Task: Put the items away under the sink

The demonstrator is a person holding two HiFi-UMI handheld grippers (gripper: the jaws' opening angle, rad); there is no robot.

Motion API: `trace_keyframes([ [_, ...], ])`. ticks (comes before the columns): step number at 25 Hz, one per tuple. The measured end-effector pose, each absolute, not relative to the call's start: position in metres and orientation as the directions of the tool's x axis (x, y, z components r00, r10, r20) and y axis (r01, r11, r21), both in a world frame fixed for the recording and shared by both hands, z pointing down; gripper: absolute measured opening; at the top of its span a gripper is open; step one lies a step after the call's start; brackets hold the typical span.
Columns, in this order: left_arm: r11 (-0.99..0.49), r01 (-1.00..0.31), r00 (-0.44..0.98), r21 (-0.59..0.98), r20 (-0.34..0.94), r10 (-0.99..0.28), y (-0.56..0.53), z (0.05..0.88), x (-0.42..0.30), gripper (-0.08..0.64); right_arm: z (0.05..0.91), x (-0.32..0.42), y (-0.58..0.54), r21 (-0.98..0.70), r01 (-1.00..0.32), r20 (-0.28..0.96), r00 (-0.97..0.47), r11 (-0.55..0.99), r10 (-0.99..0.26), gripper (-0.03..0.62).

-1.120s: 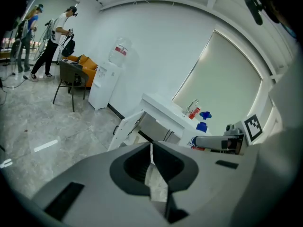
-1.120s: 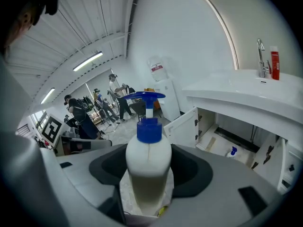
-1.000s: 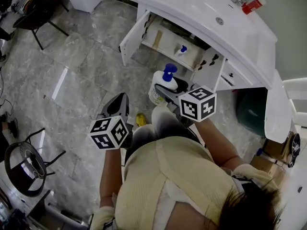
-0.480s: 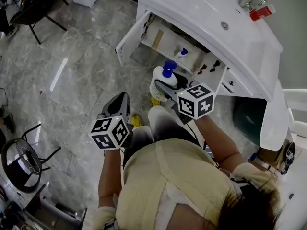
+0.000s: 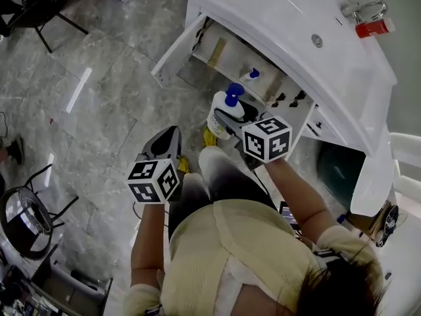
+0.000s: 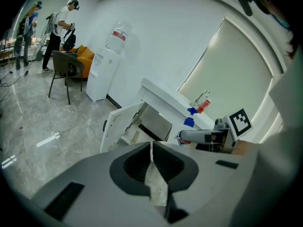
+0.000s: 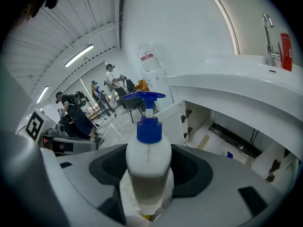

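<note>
Before the open cabinet, head view: the pump bottle (image 5: 219, 104) is held off the floor by the right gripper (image 5: 231, 118), just short of the cabinet (image 5: 225, 52) under the sink (image 5: 283, 18). The left gripper (image 5: 166, 137) is held lower and to the side, apart from the bottle.
Surroundings, head view: the cabinet door (image 5: 175, 51) is swung wide. A small blue-capped bottle (image 5: 248, 76) is stood inside. A faucet (image 5: 367, 8) and a red bottle (image 5: 373, 27) are seen on the sink. Something yellow (image 5: 209, 137) is seen low by the person's legs and cannot be identified.
Left gripper view, jaws: they are pressed together with nothing pinched between them. A water dispenser (image 6: 105, 74) and a chair (image 6: 66, 70) are seen far off.
Right gripper view, jaws: the pump bottle is pinched by its white body, below the blue pump, with one jaw on each side.
Handling: the plastic body is judged smooth and somewhat yielding, and heavy if full. The hold is best taken low on the body, never on the pump, which could turn or pull loose.
Obstacles: the cabinet door and the small blue-capped bottle are to be cleared. Little room is left for the pump beneath the sink, so a low, level entry is advised.
</note>
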State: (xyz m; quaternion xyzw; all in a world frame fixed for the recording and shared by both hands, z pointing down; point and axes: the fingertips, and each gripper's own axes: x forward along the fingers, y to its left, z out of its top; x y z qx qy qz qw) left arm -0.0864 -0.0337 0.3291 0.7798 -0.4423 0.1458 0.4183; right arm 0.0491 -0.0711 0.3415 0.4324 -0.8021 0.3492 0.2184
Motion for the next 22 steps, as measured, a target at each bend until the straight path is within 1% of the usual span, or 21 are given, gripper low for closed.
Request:
trace_keyframes([
  [11,-0.220,-0.822,0.552,0.525,0.642,-0.531,-0.062,0.375,-0.077,0.049,0.395,0.060,-0.117,-0.383,-0.856,0.679,-0.516,0.347,-0.522,0.281],
  [22,-0.239,-0.815,0.571,0.528,0.660,-0.488,-0.082,0.419,-0.056,0.049,0.445,0.065,-0.147,-0.383,-0.866,0.699,-0.499,0.322,-0.512,0.281],
])
